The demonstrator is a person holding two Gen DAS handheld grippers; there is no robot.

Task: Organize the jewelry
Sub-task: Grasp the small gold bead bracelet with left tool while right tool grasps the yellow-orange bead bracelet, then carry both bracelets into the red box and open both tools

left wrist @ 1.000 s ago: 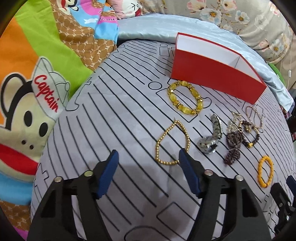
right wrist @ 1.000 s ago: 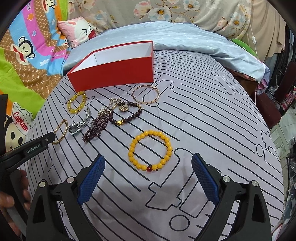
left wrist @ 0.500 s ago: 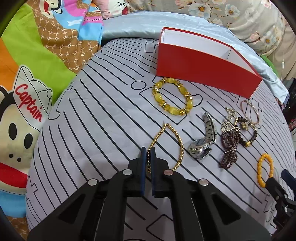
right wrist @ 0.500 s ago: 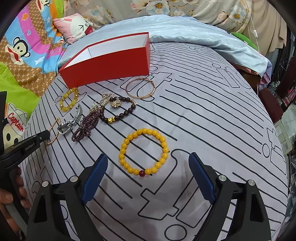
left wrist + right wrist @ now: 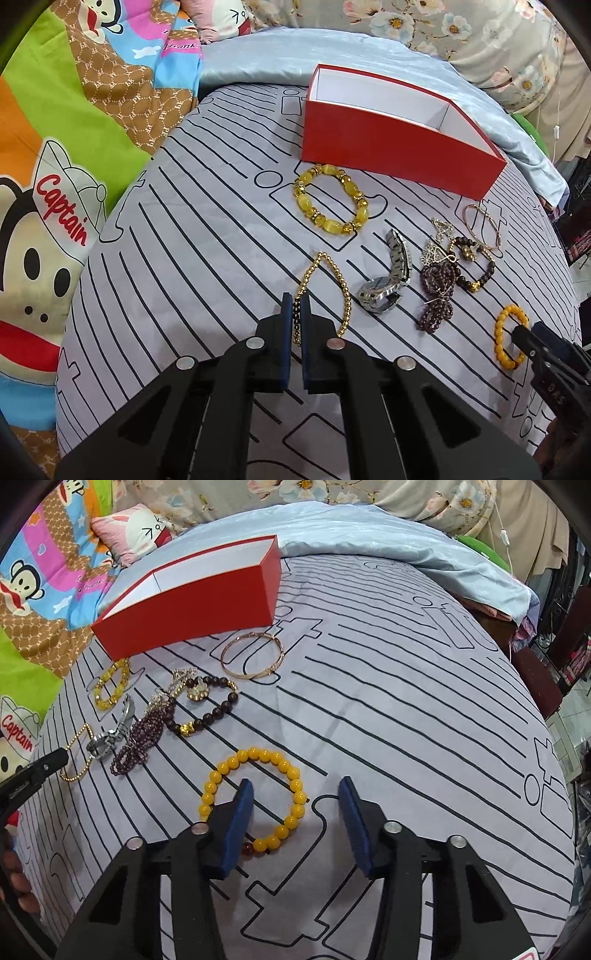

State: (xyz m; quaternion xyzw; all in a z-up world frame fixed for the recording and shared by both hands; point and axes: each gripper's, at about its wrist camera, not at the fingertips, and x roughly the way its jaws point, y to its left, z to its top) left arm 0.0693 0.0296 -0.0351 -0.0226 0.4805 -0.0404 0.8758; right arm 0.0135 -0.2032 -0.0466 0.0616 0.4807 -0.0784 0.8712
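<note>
At lower centre, the left gripper (image 5: 294, 306) pinches a gold bead chain (image 5: 325, 291). The right gripper (image 5: 295, 797) stands half open, empty, straddling the near side of an orange bead bracelet (image 5: 255, 797).

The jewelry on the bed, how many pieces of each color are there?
Yellow or orange bead bracelets: 2, the chunky one and the orange one.
Gold: 2, the bead chain and the bangle.
Dark brown or purple beads: 2, the brown bracelet and the purple strand.
Silver: 2, the watch and a small charm piece.
Total: 8.
</note>
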